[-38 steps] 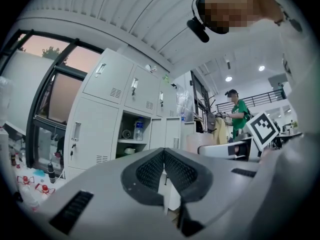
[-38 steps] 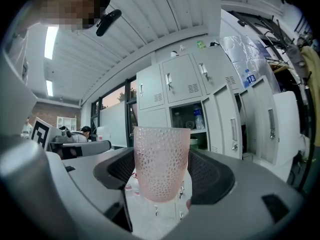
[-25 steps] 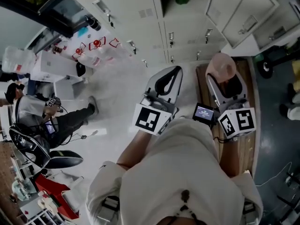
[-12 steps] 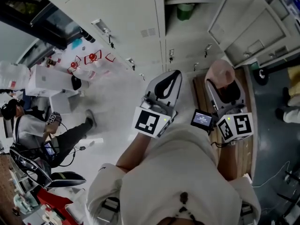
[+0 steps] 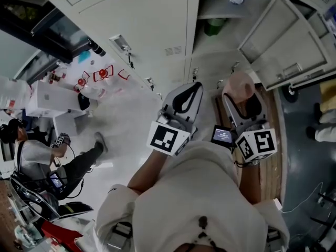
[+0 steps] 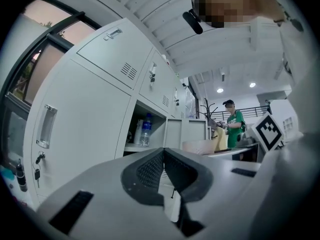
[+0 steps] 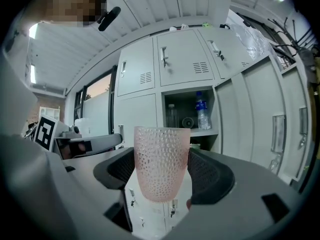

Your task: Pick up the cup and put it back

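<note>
A pink dimpled plastic cup stands upright between the pads of my right gripper, which is shut on its sides. From the head view the cup shows as a pink rim in front of the right gripper, held before the white lockers. Beside it, my left gripper is shut with nothing in it; its pads meet in the left gripper view, where the cup appears to the right.
An open locker compartment ahead holds a labelled water bottle, a clear bottle and a small round thing on its shelf. Its door swings out to the right. A wooden surface lies below. A person is at far left.
Both grippers have risen and come closer to the lockers, the right one still carrying the cup. The open compartment now shows more fully in the head view.
</note>
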A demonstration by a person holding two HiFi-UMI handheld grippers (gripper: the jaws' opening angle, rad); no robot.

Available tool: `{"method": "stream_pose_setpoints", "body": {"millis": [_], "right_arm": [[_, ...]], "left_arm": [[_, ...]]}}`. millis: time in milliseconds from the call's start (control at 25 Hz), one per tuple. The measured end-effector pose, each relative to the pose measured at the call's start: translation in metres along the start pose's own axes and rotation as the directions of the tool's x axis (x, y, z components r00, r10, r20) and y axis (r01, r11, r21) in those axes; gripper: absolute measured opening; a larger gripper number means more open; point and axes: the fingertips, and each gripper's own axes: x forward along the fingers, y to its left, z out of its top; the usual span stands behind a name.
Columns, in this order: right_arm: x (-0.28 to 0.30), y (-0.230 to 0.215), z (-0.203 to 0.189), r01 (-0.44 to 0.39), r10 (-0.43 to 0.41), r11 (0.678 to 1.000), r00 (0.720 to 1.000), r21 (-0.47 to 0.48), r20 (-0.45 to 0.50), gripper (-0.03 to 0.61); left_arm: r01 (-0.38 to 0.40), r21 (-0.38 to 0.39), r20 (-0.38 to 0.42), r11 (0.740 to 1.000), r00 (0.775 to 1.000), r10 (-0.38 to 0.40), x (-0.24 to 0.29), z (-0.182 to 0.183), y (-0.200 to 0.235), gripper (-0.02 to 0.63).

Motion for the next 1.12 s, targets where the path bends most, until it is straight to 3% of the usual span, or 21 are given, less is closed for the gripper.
{"method": "stream_pose_setpoints", "body": {"millis": [520,960,1120], "right_arm": [[0.053,-0.026,0.003,-0.037,0.037,0.999,0.999,-0.004,-0.006,0.342],[0.141,-0.067,0.041,-0.13,0.132,0.99,0.991,-0.05,0.018,0.342],[0.172,-0.088,0.06,-0.15,0.154,0.985,0.987,-0.088,0.037,0.342]], "left_arm": [[-0.029,0.018,-0.005,0.999,1.0,0.029,0.028,0.003,0.031,0.009],[-0.054,-0.009,0.019,0.999,0.998,0.054,0.094,0.023,0.06,0.009],[-0.072,0.021,0.029,0.997,0.997,0.071,0.111,0.028,0.062,0.009]]}}
